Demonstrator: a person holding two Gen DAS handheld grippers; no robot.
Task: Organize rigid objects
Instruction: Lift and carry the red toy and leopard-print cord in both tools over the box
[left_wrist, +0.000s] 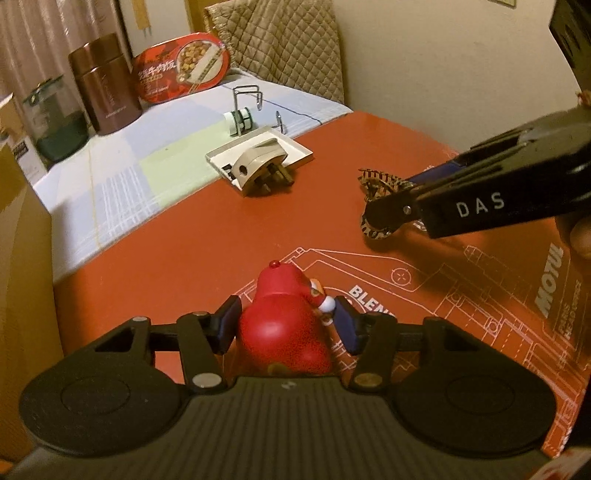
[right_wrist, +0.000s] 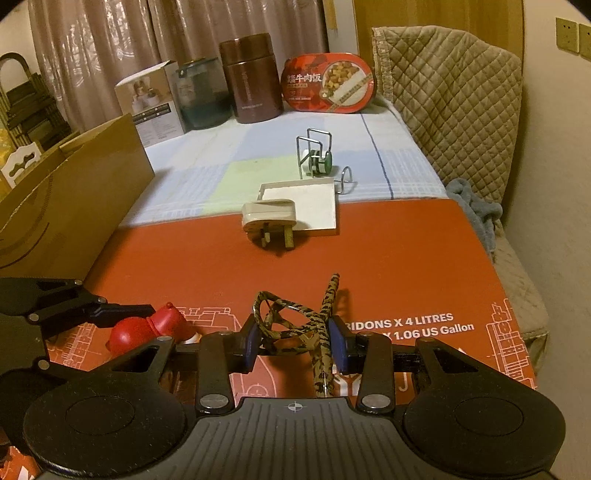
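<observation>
My left gripper (left_wrist: 286, 325) is shut on a red toy figure (left_wrist: 284, 332) that rests on the red Motul cardboard (left_wrist: 207, 236); the figure also shows in the right wrist view (right_wrist: 138, 330). My right gripper (right_wrist: 291, 338) is shut on a leopard-print hair clip (right_wrist: 295, 325), just above the cardboard (right_wrist: 388, 258). In the left wrist view the right gripper (left_wrist: 384, 218) reaches in from the right with the hair clip (left_wrist: 378, 181). A beige plug adapter (left_wrist: 258, 168) (right_wrist: 267, 218) lies at the edge of a white tray (left_wrist: 295, 147) (right_wrist: 314, 203).
A wire rack with a green-white roll (right_wrist: 316, 158) stands behind the tray on the checked cloth (right_wrist: 207, 177). A brown canister (right_wrist: 251, 77), glass jar (right_wrist: 201, 96), meal box (right_wrist: 328, 83) and small carton (right_wrist: 147, 99) line the back. A cardboard box (right_wrist: 66, 206) stands left.
</observation>
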